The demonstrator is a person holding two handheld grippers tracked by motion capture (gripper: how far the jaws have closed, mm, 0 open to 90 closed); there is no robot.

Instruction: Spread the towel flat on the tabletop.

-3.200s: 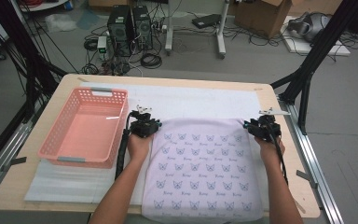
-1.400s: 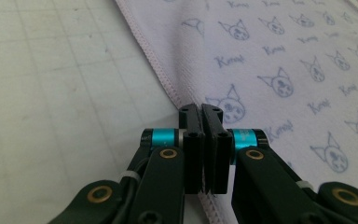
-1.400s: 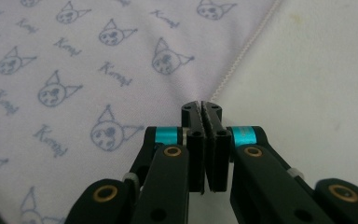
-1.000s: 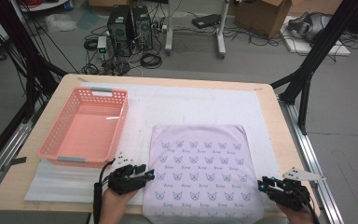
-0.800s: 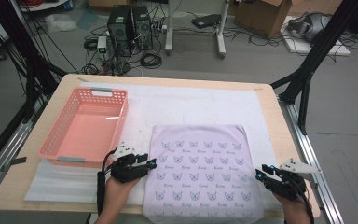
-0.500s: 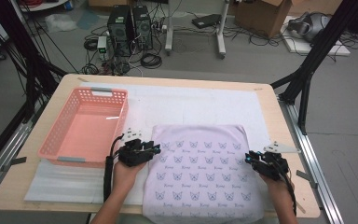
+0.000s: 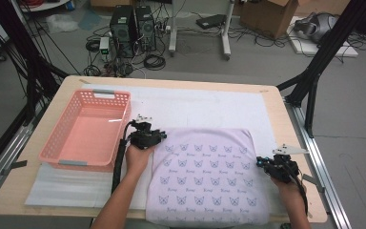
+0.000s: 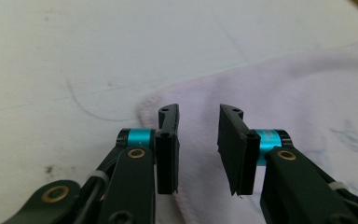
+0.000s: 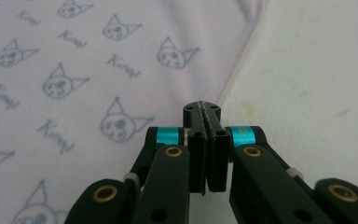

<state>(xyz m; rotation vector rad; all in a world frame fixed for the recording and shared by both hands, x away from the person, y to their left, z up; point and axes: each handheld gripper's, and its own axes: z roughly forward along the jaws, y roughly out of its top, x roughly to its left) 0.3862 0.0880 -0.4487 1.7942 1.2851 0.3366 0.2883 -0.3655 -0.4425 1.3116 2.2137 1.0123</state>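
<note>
Cloth [image 7: 209, 176], flat on the desk [image 7: 24, 186] right of the basket [image 7: 86, 133]: left tool [image 8: 198, 140] spread and closing astride the far-left corner, right tool [image 9: 207, 140] pressed together at the right hem, seemingly pinching it for a fold.

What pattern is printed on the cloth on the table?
The pale lilac cloth carries repeated small blue cat-like faces with script words between them, best seen in the right gripper view.

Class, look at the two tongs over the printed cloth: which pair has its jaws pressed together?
The right tongs, at the cloth's right edge: jaws meet. The left tongs, at its far left corner, show a gap.
</note>
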